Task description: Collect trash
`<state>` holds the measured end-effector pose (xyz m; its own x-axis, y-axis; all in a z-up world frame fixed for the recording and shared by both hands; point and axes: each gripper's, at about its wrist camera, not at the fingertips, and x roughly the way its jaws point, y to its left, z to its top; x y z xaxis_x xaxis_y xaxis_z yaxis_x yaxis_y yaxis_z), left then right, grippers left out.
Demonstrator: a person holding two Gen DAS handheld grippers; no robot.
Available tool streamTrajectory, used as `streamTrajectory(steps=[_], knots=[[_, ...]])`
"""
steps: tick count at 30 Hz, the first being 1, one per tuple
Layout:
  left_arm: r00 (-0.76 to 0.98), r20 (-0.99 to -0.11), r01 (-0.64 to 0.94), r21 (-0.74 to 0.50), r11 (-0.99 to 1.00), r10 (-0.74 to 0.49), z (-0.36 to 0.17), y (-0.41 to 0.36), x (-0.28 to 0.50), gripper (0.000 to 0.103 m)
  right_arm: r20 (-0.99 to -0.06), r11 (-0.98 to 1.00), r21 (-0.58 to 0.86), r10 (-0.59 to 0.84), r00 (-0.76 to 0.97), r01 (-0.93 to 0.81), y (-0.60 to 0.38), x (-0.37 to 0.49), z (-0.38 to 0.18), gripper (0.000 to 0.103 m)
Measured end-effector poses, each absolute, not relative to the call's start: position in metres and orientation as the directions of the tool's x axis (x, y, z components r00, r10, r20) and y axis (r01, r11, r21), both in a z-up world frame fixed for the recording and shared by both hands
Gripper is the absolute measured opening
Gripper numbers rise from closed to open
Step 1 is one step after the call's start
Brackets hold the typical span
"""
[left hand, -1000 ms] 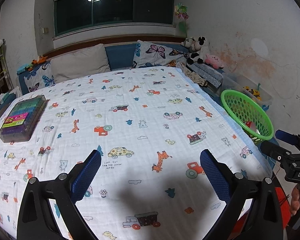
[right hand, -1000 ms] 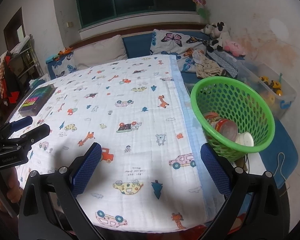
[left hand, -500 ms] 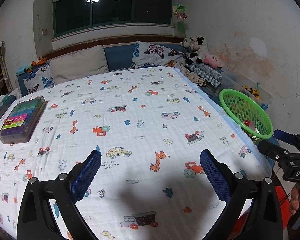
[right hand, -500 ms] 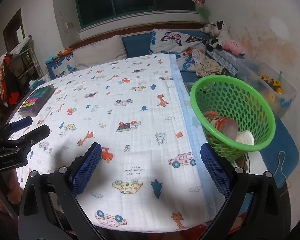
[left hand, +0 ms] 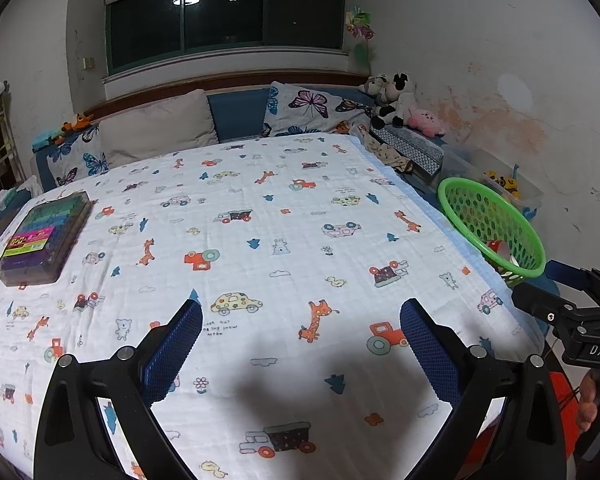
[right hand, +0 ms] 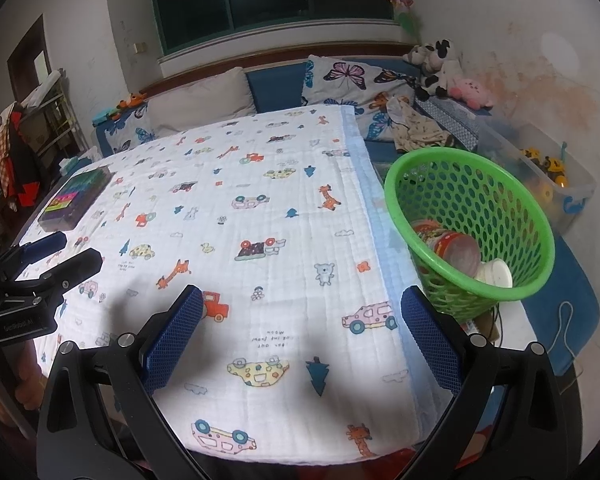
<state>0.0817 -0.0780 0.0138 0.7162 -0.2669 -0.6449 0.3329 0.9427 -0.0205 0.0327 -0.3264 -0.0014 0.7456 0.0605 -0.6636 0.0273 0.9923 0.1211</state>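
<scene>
A green mesh basket stands tilted beside the bed's right edge; it also shows in the left wrist view. Inside it lie a red cup container and a white lid. My left gripper is open and empty over the near part of the patterned bed cover. My right gripper is open and empty over the cover's near right corner, left of the basket. Each gripper shows at the edge of the other's view.
A dark box of coloured pieces lies at the bed's left side. Pillows and plush toys line the headboard. A clear bin of toys sits by the right wall. A blue mat and a cord lie on the floor.
Both grippers stay open and empty. The left wrist view has drawn back slightly, so the basket looks smaller and farther. The right wrist view has barely shifted.
</scene>
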Motion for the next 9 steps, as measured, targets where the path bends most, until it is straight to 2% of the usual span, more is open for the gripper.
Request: streamTrajectory(steps=[9], knots=[[0.719, -0.648, 0.321, -0.011, 0.947, -0.251, 0.0109, -0.0756, 0.0834, 0.096, -0.665, 0.992, 0.123, 0.068, 0.744, 0.02, -0.3245, 0.0339, -0.0039, 0.098]])
